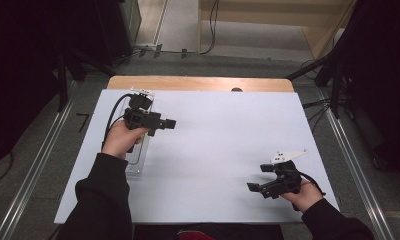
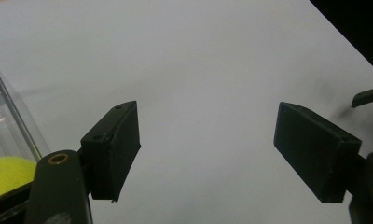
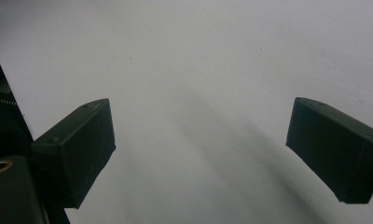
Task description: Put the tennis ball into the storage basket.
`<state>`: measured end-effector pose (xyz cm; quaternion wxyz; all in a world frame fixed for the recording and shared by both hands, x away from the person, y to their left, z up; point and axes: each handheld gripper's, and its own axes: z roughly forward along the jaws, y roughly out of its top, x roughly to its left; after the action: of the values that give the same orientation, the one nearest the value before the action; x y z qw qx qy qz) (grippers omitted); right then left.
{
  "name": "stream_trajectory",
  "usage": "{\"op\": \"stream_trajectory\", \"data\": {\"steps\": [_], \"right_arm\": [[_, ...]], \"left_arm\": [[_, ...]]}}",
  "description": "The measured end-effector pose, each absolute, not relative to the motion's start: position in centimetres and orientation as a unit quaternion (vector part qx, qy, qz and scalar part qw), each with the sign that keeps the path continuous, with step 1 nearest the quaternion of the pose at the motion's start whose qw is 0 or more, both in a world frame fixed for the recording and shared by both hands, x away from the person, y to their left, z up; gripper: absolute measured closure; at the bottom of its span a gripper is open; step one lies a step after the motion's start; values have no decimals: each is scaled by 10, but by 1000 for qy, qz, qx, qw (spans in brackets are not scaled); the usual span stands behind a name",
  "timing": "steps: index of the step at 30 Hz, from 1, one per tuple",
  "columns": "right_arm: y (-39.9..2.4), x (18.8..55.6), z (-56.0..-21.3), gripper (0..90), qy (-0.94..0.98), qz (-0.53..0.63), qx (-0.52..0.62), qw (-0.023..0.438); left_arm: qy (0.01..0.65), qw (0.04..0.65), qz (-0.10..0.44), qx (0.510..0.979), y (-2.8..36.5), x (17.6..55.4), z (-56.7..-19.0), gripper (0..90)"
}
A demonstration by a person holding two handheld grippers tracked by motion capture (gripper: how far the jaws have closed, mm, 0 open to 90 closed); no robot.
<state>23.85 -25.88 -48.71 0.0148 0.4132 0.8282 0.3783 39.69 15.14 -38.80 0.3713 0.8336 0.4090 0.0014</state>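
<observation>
Logged left gripper above the left part of the white table, jaws parted with nothing between them (same in the left gripper view). Logged right gripper low at the near right corner, well apart from the left one, jaws likewise spread and empty.

Found clear container on the table just under and behind the left hand, seen at the left edge of the left gripper view. Spotted a yellow-green rounded thing inside, low by the wall, partly cut off; possibly a ball. Could not tell whether anything else lay in there.

Judged risks:
- Could clip the see-through wall with a jaw or the trailing cable, since it is hard to see, and so shove or tip the light container.
- Could squeeze the rounded thing off-centre and pop it out of the pads, sending it rolling across the bare table.
</observation>
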Motion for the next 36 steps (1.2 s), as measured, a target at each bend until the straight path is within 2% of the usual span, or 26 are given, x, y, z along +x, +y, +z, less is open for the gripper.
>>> {"op": "stream_trajectory", "data": {"steps": [36], "right_arm": [[-259,238,-487,60,828,378,413,16]], "left_arm": [[373,383,-9,845,143,358,-409,234]]}}
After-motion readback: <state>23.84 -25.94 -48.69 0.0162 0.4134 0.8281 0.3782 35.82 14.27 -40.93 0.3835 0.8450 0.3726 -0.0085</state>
